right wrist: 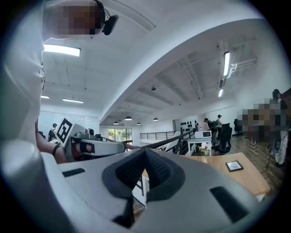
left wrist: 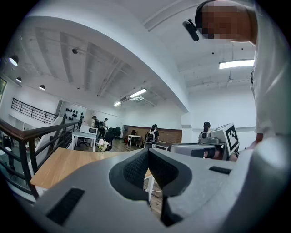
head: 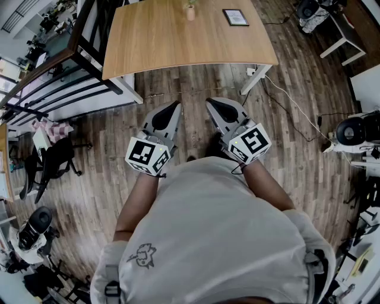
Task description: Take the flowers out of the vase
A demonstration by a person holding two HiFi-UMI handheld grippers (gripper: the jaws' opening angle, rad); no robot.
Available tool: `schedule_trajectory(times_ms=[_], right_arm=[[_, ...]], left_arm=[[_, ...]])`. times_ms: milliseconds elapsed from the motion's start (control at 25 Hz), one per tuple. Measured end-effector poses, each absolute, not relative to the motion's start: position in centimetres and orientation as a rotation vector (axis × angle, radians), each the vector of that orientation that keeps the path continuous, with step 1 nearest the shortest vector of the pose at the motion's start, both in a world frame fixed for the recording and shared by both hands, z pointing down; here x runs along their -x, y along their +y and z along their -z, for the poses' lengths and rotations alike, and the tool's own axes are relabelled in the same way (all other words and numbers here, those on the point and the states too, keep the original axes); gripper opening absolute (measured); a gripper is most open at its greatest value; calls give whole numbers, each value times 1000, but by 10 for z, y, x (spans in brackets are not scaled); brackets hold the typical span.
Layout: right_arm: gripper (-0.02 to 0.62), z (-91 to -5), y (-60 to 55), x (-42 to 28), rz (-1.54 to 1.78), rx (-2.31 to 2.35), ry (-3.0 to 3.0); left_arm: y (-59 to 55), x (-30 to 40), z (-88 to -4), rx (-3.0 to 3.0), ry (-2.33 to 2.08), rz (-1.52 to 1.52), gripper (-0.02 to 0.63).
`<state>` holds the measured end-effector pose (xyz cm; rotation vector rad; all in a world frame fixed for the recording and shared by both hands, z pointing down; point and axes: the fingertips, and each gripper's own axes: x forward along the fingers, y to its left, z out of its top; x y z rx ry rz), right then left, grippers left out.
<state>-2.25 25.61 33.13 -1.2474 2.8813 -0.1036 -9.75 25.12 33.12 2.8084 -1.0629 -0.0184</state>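
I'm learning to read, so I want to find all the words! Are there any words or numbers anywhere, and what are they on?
No words or numbers can be read in these pictures.
Left marker cube and right marker cube: black-and-white square patterns only, no letters.
Shirt: a small drawn emblem, no letters that can be read.
Framed card on the table: too small to read.

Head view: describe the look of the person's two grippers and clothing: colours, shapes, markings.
Both the left gripper and right gripper are grey, tapering shells with black padded insides, each carrying a white cube of black square markers near the hand. The person wears a light grey short-sleeved T-shirt with a small dark print.
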Motion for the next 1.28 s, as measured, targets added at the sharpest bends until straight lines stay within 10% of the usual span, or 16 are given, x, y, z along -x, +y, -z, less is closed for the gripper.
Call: schedule_trajectory(times_ms=[1280], right_arm=[[3,-346,108,-121,186,1132,2909]], left_arm=[[104,-38,-346,-2718,-1137,-9,4]])
